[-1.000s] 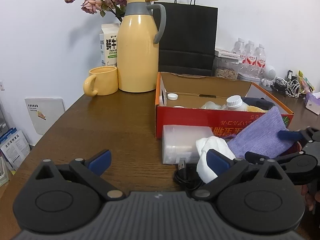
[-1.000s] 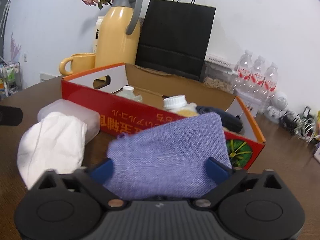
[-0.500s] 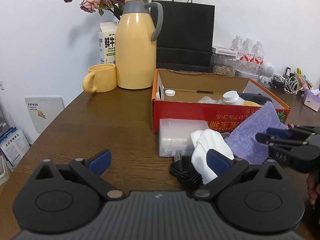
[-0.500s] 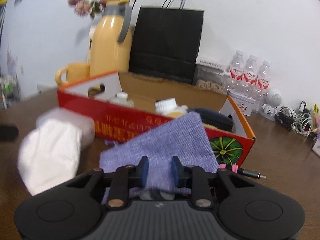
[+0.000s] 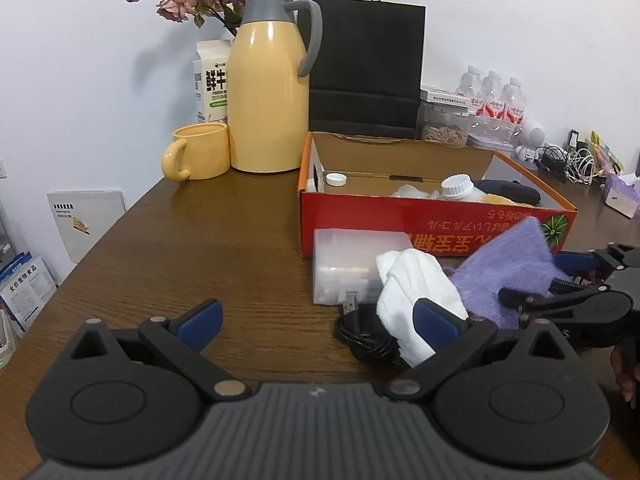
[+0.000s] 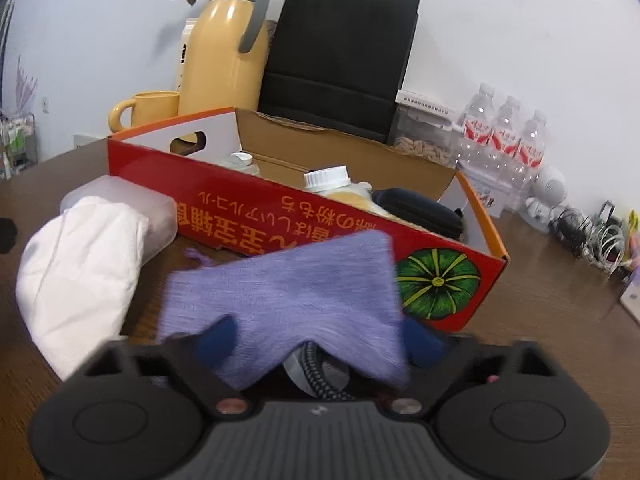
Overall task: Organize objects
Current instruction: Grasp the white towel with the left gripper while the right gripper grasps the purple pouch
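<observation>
Wooden table (image 5: 192, 240), red box (image 5: 436, 220) at back | left gripper (image 5: 316, 318) spread, idle | right gripper (image 6: 320, 336) apart, grip unclear, purple cloth (image 6: 304, 292) draped over it | risk: cloth slips off short of box

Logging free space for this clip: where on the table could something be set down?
Bare wood lies left of the red box, in front of the yellow mug. Crowded: plastic container, white cloth, black cable and purple cloth before the box.
</observation>
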### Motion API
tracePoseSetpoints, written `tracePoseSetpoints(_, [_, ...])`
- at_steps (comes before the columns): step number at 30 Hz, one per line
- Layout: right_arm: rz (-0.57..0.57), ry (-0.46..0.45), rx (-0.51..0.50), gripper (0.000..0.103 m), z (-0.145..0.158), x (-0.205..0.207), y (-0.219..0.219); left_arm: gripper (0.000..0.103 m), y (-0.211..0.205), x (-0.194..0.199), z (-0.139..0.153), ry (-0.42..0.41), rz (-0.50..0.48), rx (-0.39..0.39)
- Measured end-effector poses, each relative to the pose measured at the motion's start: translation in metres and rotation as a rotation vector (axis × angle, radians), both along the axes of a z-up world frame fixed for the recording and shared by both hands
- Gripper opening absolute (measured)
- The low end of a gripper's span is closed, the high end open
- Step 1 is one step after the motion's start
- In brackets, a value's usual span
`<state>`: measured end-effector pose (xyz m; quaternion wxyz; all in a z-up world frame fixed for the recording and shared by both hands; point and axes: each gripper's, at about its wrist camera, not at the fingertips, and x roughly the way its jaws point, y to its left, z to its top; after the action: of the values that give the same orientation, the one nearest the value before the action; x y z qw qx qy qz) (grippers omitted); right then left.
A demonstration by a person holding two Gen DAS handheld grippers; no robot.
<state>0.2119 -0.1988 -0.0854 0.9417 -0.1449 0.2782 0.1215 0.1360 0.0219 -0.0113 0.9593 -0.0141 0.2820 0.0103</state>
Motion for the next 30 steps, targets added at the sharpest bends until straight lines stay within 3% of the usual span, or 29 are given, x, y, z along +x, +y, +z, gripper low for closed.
tracePoseSetpoints(2, [-0.007,-0.021,-0.01,0.048,0.001,-0.004,0.0,0.103,-0.004,0.0,-0.001,0.002,-0.008,0.005])
tracePoseSetpoints(4, [0.004,-0.028,-0.004,0.043,0.002,-0.006,-0.002,0.103,-0.01,0.001,-0.002,0.006,-0.018,0.011])
tracePoseSetpoints(6, [0.027,-0.051,0.006,0.022,0.004,-0.013,-0.003,0.103,-0.017,0.003,-0.003,0.009,-0.033,0.017])
tracePoseSetpoints(7, [0.036,-0.069,0.024,0.018,0.006,-0.017,-0.005,0.103,-0.022,0.003,-0.003,0.009,-0.041,0.022])
tracePoseSetpoints(8, [0.053,-0.07,0.055,0.003,0.008,-0.02,-0.008,0.103,-0.026,0.003,-0.004,0.008,-0.05,0.028])
tracePoseSetpoints(15, [0.056,-0.163,0.253,0.003,0.026,-0.043,-0.034,0.103,-0.058,0.012,-0.009,0.0,-0.081,0.078])
tracePoseSetpoints(18, [0.04,-0.161,0.301,0.003,0.028,-0.043,-0.043,0.102,-0.07,0.017,-0.011,-0.008,-0.079,0.097])
tracePoseSetpoints(20, [0.032,-0.156,0.31,0.003,0.028,-0.042,-0.046,0.092,-0.077,0.02,-0.014,-0.005,-0.076,0.111])
tracePoseSetpoints(21, [0.032,-0.157,0.311,0.003,0.028,-0.043,-0.046,0.078,-0.08,0.021,-0.015,0.001,-0.077,0.118])
tracePoseSetpoints(22, [0.033,-0.157,0.312,0.003,0.028,-0.043,-0.046,0.056,-0.081,0.022,-0.017,0.013,-0.076,0.118])
tracePoseSetpoints(24, [0.036,-0.156,0.314,0.003,0.028,-0.044,-0.047,0.031,-0.077,0.021,-0.018,0.028,-0.078,0.088])
tracePoseSetpoints(27, [0.04,-0.155,0.316,0.003,0.028,-0.044,-0.047,0.018,-0.069,0.013,-0.013,0.004,-0.091,0.027])
tracePoseSetpoints(30, [0.038,-0.15,0.317,0.003,0.027,-0.044,-0.047,0.012,-0.067,0.008,-0.008,-0.006,-0.118,0.017])
